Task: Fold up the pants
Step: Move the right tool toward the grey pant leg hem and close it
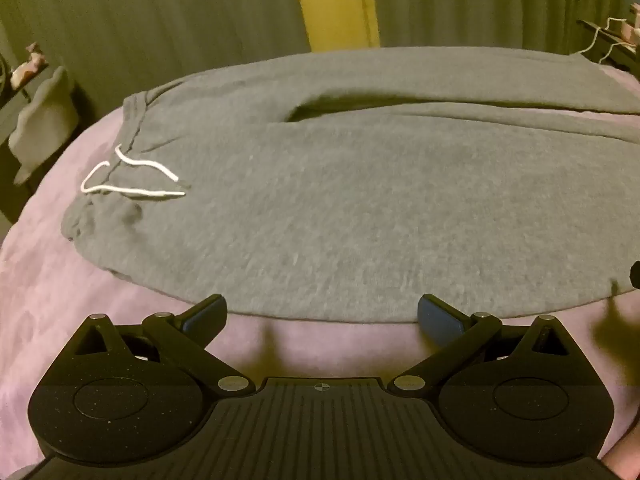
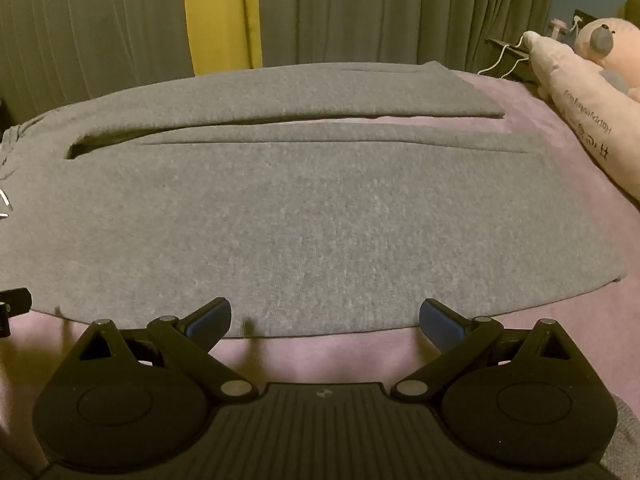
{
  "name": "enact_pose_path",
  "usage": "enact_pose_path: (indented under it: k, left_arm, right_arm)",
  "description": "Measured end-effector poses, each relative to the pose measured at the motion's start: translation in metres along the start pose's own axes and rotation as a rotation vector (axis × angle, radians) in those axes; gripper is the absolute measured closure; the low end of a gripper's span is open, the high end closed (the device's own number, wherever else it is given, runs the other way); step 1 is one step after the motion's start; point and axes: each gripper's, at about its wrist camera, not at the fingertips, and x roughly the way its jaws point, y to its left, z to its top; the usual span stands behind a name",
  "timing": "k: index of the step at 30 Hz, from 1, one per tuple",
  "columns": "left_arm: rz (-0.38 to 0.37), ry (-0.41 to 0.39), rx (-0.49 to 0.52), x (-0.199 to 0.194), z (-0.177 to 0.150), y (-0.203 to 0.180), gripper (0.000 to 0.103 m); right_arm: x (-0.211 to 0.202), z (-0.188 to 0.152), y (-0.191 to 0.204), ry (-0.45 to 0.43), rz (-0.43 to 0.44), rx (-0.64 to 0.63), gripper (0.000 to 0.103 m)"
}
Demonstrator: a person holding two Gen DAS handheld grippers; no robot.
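Grey sweatpants [image 1: 320, 208] lie flat on a pink bedspread [image 1: 48, 288], waistband to the left with a white drawstring [image 1: 132, 176], legs running to the right. In the right wrist view the two legs [image 2: 320, 220] lie side by side with a narrow gap, hems at the right. My left gripper [image 1: 322, 314] is open and empty, just above the near edge of the pants by the hip. My right gripper [image 2: 325, 318] is open and empty at the near edge of the near leg.
Grey-green curtains with a yellow strip [image 1: 336, 0] hang behind the bed. A pink pillow [image 2: 580, 108] and a plush toy [image 2: 608, 40] lie at the right. A shelf with cables [image 2: 508, 52] stands behind them. A grey object [image 1: 44, 120] stands at the left.
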Motion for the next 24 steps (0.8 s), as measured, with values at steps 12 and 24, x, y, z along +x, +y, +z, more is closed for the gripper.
enact_pose_path:
  k: [12, 24]
  left_arm:
    - [0.091, -0.039, -0.062, -0.01, 0.085, 0.026, 0.0]
    - [0.222, -0.05, -0.313, 0.103, 0.156, 0.062, 0.0]
  right_arm:
    - [0.016, 0.041, -0.03, 0.058, 0.12, 0.138, 0.003]
    - [0.143, 0.258, -0.074, 0.07, 0.097, 0.451, 0.003]
